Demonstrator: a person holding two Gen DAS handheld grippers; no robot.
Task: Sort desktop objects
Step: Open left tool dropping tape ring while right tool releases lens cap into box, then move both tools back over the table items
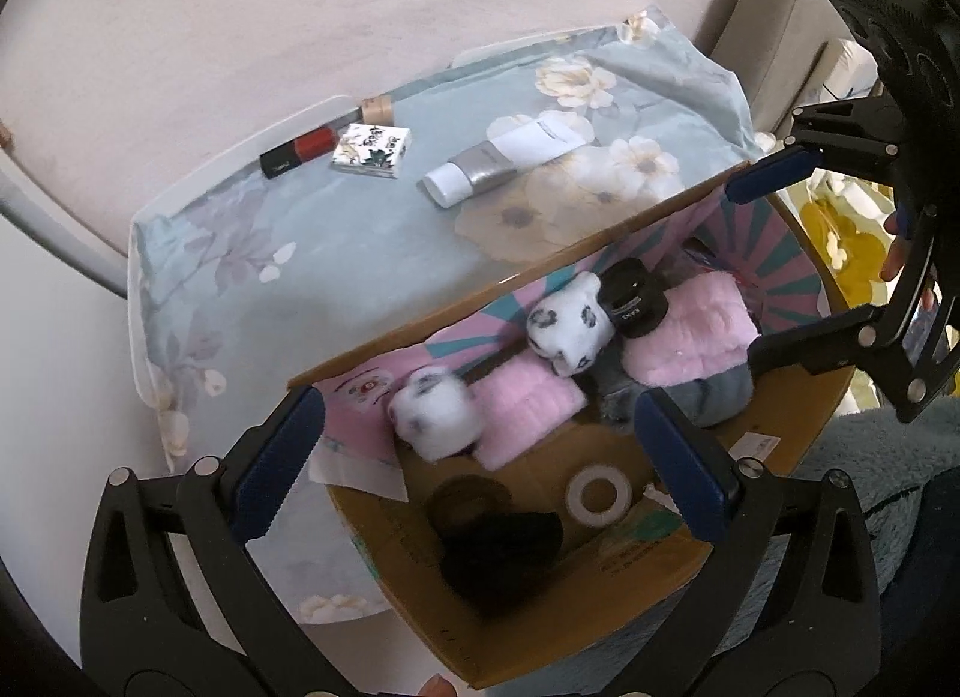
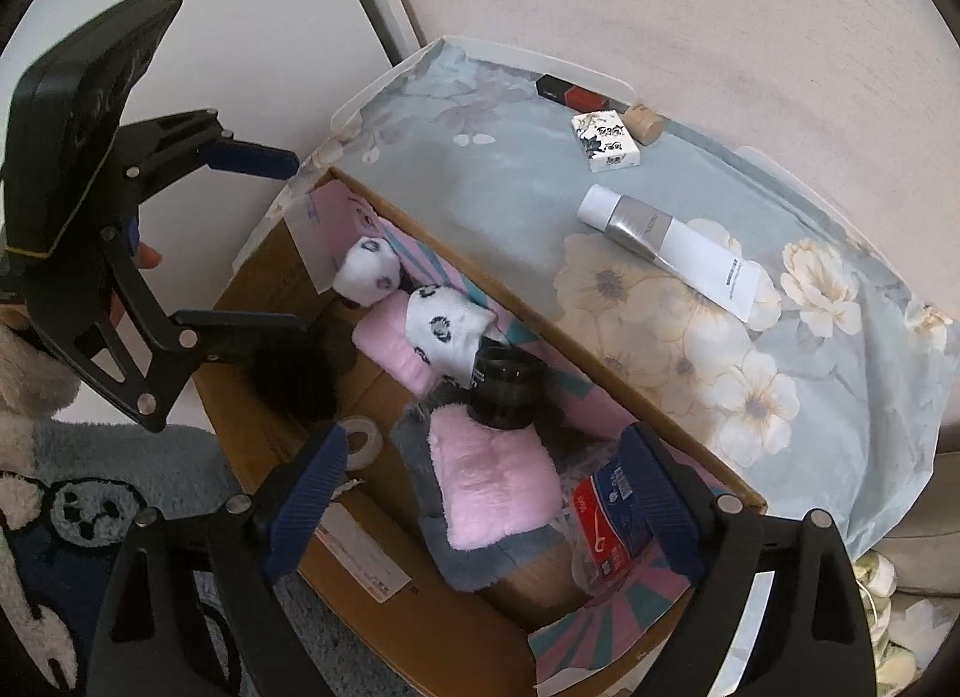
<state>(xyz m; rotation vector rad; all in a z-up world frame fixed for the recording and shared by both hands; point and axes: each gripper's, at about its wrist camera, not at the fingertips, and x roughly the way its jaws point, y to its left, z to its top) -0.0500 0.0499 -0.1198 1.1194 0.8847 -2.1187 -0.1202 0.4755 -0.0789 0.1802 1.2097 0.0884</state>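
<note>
Where cardboard box (image 2: 384, 571) walls crowd lower frame: left gripper (image 1: 480, 463) and right gripper (image 2: 486, 499) both spread, empty; white tube (image 2: 672, 250), patterned packet (image 2: 606, 141) upper right on floral cloth (image 2: 510, 199).

A home, most likely a bedroom or living room: a small table is draped in a pale blue floral cloth (image 1: 336, 241), with cosmetics on it, a white tube of cream (image 2: 672, 247), a lipstick (image 1: 298, 152) and a small patterned box (image 1: 372, 149). Beside it a cardboard box (image 1: 540, 589) holds rolled socks (image 2: 447, 331) and fluffy pink slippers (image 2: 495, 484), and a beige sofa (image 1: 774, 30) stands by the pink wall
</note>
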